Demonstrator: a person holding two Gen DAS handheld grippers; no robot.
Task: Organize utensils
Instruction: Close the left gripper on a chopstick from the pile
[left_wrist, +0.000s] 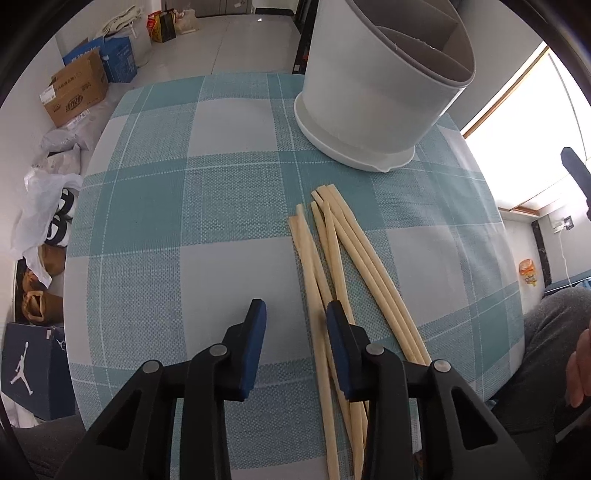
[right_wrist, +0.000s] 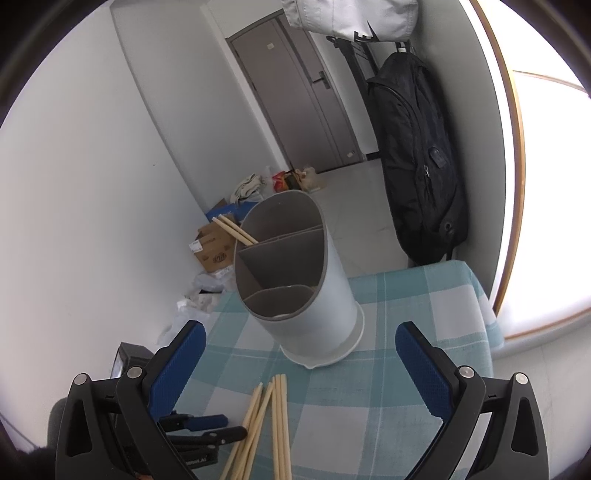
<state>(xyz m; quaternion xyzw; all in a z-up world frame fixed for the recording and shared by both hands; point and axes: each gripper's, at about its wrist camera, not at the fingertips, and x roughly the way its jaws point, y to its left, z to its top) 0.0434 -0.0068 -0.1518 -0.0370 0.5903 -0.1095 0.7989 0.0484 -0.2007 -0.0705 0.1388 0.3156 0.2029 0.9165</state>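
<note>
Bamboo chopsticks (left_wrist: 334, 258) lie loose on the checked cloth (left_wrist: 221, 221), long axis running from my L claw (left_wrist: 295, 317) up toward the holder (left_wrist: 384, 88). L claw points steeply down at their near ends, jaws narrowed but not pressed together. One stick sits in the gap nearer the right pad, and I can't tell if either pad touches it yet; the rest fan off to the right. Near ends are cut off by the frame and partly hidden under my finger. Holder stands upright beyond the far tips, w/ two sticks already in its left compartment. R claw (right_wrist: 299, 354) hangs spread wide and empty, aimed at the holder, so L is much nearer the pile.
</note>
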